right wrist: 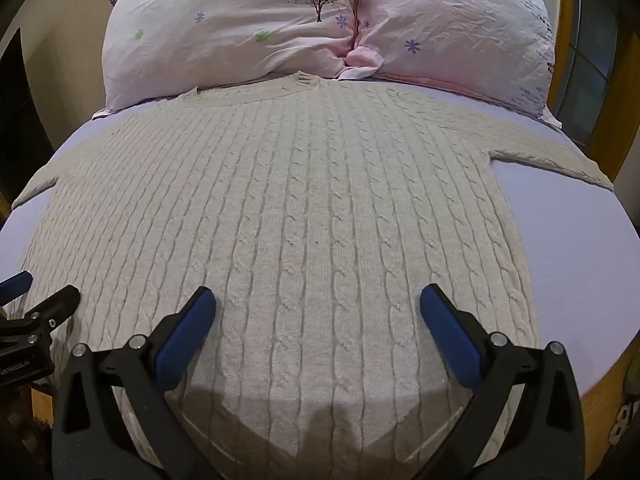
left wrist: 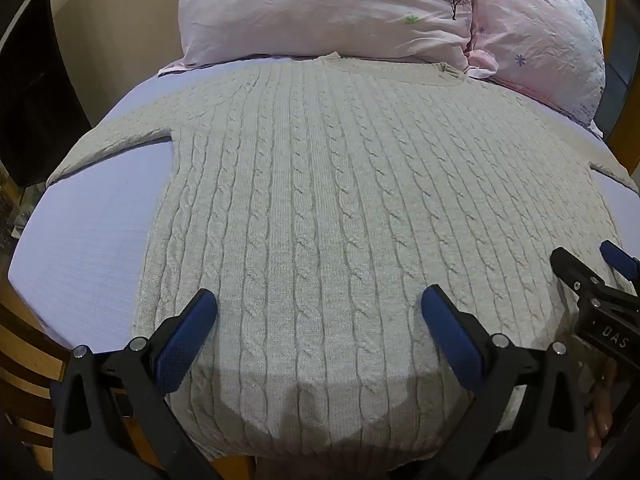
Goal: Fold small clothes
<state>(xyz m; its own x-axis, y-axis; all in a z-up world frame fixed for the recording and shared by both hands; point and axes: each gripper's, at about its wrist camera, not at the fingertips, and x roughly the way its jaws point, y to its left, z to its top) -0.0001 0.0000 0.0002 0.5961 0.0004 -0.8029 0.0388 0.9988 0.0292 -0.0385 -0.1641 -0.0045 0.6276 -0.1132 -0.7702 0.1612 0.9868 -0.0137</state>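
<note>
A cream cable-knit sweater (left wrist: 320, 208) lies flat on a lilac bed sheet (left wrist: 92, 240), collar toward the pillows, sleeves spread to both sides. It also shows in the right wrist view (right wrist: 304, 220). My left gripper (left wrist: 318, 320) is open and empty, hovering over the sweater's lower left part near the hem. My right gripper (right wrist: 318, 320) is open and empty over the lower right part. The right gripper also shows at the right edge of the left wrist view (left wrist: 592, 276). The left gripper shows at the left edge of the right wrist view (right wrist: 36, 304).
Two pink flowered pillows (left wrist: 328, 12) (right wrist: 460, 28) lie at the head of the bed, touching the sweater's collar. A wooden bed frame (left wrist: 28, 364) borders the mattress. A window (right wrist: 588, 64) is at the far right.
</note>
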